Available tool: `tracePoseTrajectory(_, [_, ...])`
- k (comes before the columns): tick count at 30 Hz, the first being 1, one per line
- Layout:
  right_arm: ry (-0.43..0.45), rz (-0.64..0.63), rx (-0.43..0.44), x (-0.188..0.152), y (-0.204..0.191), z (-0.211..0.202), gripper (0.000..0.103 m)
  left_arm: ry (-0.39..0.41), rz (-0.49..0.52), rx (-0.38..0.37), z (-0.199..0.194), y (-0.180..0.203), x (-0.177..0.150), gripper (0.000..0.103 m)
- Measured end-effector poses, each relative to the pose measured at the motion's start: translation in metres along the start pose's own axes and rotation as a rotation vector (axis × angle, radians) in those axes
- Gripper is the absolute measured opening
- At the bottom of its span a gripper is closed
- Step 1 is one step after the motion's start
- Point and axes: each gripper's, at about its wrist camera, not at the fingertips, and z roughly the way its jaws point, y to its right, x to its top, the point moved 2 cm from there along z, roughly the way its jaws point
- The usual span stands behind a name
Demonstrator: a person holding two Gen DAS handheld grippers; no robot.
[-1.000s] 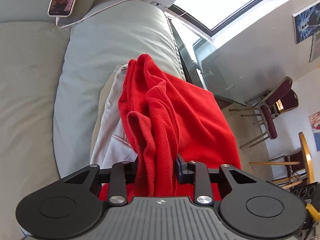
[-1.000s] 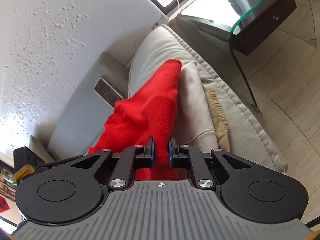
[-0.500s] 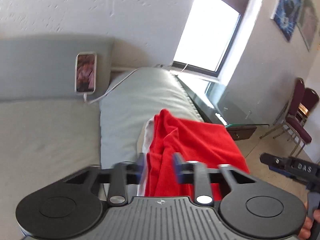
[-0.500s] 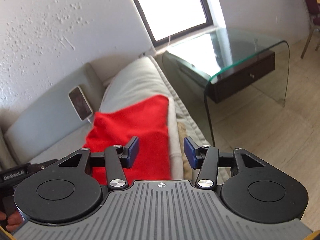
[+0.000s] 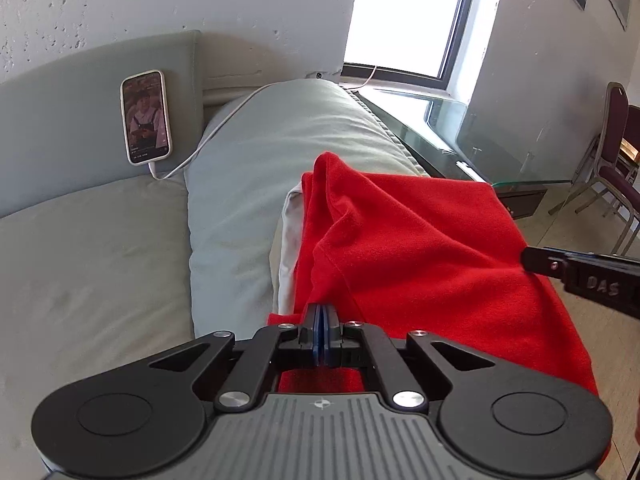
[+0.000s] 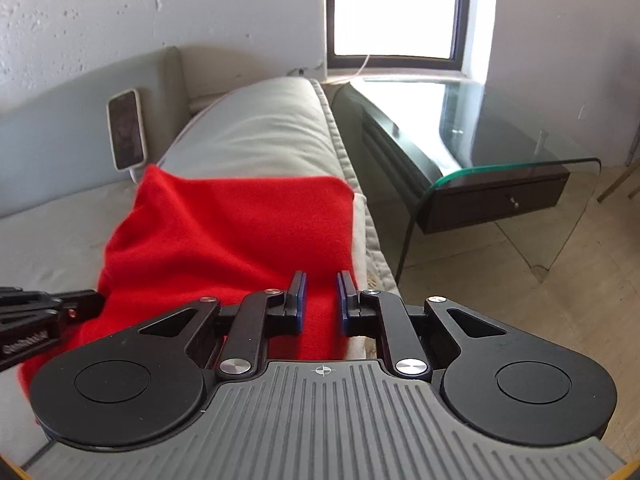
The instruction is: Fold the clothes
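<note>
Left wrist view: grey sofa cushion (image 5: 260, 168) carries the soft, light red fleece garment (image 5: 420, 240) at frame centre; best pinched at hem corners. Left gripper (image 5: 320, 322) is clenched at its near fold, having just closed. Right gripper (image 6: 322, 296), previously pinching fleece, stands parted above it, jaws just narrowing.

I count one red garment (image 5: 420, 240) in front of me, and one pale garment (image 5: 289, 240) showing underneath it. There is one phone (image 5: 146, 117) propped against the sofa back, with one white cable (image 5: 208, 140) plugged into it. I see one large grey cushion (image 5: 272, 140) and one glass side table (image 6: 500, 148) with one dark drawer unit (image 6: 496, 204) under it. Two dark red chairs (image 5: 616, 152) stand by the wall. Two tools are mine: left tool (image 5: 322, 316), right tool (image 6: 322, 296).
</note>
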Motion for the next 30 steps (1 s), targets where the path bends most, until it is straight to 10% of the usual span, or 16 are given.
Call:
tracePoseTrajectory(5, [-0.04,0.04,0.125,-0.016,-0.005,-0.045,0.023,0.011,0.008,-0.031,-0.032,0.008,-0.006,0.01])
tracePoseTrajectory(14, [-0.144,0.098,0.069,-0.047,-0.008,-0.056,0.022,-0.081,0.06,-0.001,-0.044,0.014,-0.008,0.019])
tracePoseTrajectory(18, [-0.098,0.174,0.144,-0.032,-0.007,-0.102,0.061,-0.025,0.063,-0.001,-0.089,0.014,-0.001,0.046])
tracePoseTrajectory(21, [-0.131,0.24,0.187,-0.03,-0.008,-0.126,0.063,-0.034,0.044,-0.029,-0.114,0.014,-0.005,0.07])
tracePoseTrajectory(25, [-0.169,0.31,0.187,-0.031,-0.014,-0.155,0.085,-0.065,0.037,-0.048,-0.136,0.013,-0.014,0.08])
tracePoseTrajectory(30, [-0.213,0.311,0.145,-0.025,-0.03,-0.189,0.087,-0.068,0.01,-0.052,-0.157,0.009,-0.015,0.092])
